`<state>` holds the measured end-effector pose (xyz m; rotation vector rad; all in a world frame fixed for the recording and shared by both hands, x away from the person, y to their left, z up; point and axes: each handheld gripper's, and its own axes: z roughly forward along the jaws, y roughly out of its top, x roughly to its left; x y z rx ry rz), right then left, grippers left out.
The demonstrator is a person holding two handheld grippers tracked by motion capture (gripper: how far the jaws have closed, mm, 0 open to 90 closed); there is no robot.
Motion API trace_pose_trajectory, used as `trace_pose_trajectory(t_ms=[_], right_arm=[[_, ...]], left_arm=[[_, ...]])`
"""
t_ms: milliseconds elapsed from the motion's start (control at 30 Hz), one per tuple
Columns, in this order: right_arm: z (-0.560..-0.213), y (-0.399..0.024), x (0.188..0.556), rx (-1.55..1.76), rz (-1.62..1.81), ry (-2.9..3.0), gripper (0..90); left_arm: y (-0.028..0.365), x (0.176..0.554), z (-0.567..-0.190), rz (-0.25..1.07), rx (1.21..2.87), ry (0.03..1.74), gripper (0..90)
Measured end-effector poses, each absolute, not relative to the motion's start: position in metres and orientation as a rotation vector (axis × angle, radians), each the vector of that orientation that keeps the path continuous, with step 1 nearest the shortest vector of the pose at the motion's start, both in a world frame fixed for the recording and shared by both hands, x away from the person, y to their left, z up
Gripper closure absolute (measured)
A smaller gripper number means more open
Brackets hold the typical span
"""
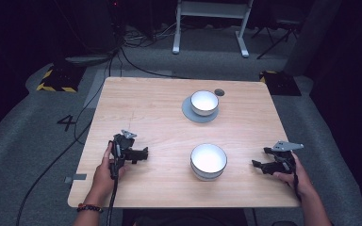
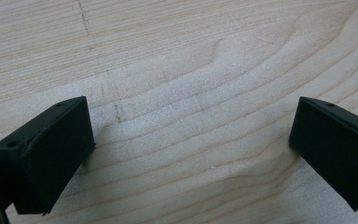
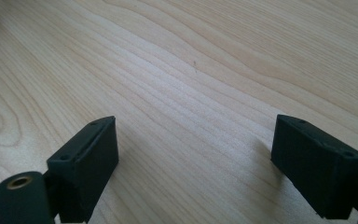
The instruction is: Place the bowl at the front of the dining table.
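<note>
Nearest the high view's lower edge, two forearms are seen coming in, each hand wrapped around a gripper resting low over the light wooden table (image 1: 136,94). A beaded bracelet (image 1: 89,207) is worn on the left wrist. The left gripper (image 1: 144,154) is held at the table's near left, pointed toward the middle; in the left gripper view its jaws are spread wide with bare wood grain between them — nothing is pinched. The right gripper (image 1: 259,163) is held near the right edge, pointed leftward, and its own view likewise shows the jaws parted over bare wood.

Between the two grippers, toward the near edge, a white bowl (image 1: 208,160) with a dark rim is set upright, apart from both. A second white bowl (image 1: 204,102) is placed farther back on a grey saucer (image 1: 188,113), and a small dark disc (image 1: 219,92) lies just beside it near the far edge. Black cables (image 1: 136,66) are trailed over the grey floor beyond the table.
</note>
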<state>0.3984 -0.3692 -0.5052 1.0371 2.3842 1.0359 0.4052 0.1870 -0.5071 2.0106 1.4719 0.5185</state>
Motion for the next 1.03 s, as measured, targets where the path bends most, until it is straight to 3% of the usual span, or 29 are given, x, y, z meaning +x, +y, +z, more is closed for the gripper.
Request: trace_pose_trajectory(t_ms=[1033], right_arm=[[-0.5052, -0.3688, 0.3977, 1.040, 1.039, 2.381, 15.5]], left_arm=[[0.1871, 0.4060, -0.5069, 0.509, 2.018, 1.463, 0.0]])
